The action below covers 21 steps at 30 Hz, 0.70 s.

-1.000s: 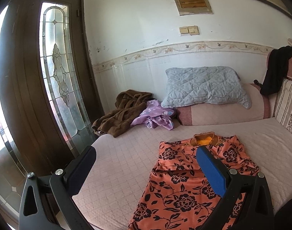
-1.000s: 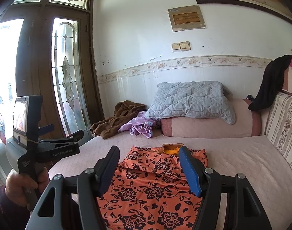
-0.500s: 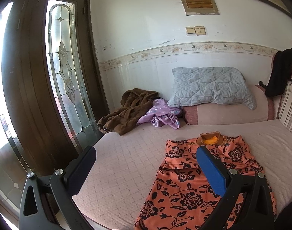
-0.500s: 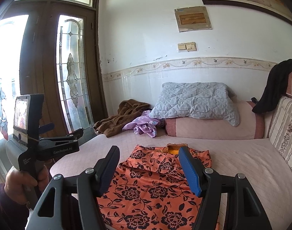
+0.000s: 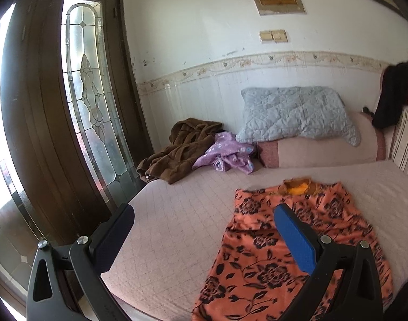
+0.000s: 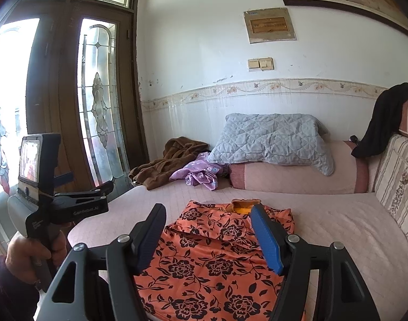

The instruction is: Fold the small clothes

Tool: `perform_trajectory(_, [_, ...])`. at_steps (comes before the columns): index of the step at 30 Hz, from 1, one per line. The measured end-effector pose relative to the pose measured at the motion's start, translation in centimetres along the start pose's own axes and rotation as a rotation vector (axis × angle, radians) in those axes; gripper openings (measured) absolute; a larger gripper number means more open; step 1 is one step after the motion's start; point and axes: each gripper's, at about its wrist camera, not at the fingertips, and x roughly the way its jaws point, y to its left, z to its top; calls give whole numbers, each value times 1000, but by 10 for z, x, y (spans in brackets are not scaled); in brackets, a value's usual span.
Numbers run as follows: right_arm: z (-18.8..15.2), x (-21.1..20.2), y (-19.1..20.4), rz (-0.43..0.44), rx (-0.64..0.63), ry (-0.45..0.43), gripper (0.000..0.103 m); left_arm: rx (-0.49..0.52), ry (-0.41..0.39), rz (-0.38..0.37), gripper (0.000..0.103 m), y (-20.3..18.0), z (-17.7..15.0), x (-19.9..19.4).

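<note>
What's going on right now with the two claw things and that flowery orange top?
Left gripper and right gripper open, empty. Orange floral top flat on bed, untouched. Nothing blocking it.

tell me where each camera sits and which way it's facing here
Left wrist: sits on the left gripper, looks across the bed toward the door; both open fingers show, the orange floral garment at right.
Right wrist: sits on the right gripper, looks over the garment toward the grey pillow; open fingers, plus the person's left hand holding the other gripper.
Shared: garment, pillow, brown robe, purple cloth.
</note>
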Motion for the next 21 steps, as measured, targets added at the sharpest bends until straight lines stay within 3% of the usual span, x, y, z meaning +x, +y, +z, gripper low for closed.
perform_trajectory(5, [-8, 8, -11, -26, 20, 36, 70, 33, 109, 29, 103, 12, -35, 29])
perform_trajectory(8, [-21, 16, -24, -60, 32, 86, 70, 58, 217, 70, 103, 24, -66, 54])
perform_trajectory(11, [-41, 26, -42, -106, 54, 158, 70, 37, 313, 53, 103, 34, -88, 72])
perform_trajectory(17, [-108, 57, -97, -220, 152, 417, 70, -49, 565, -51, 103, 36, -132, 118])
perform_trajectory(21, [-155, 72, -149, -316, 296, 597, 70, -88, 649, -86, 102, 28, -148, 138])
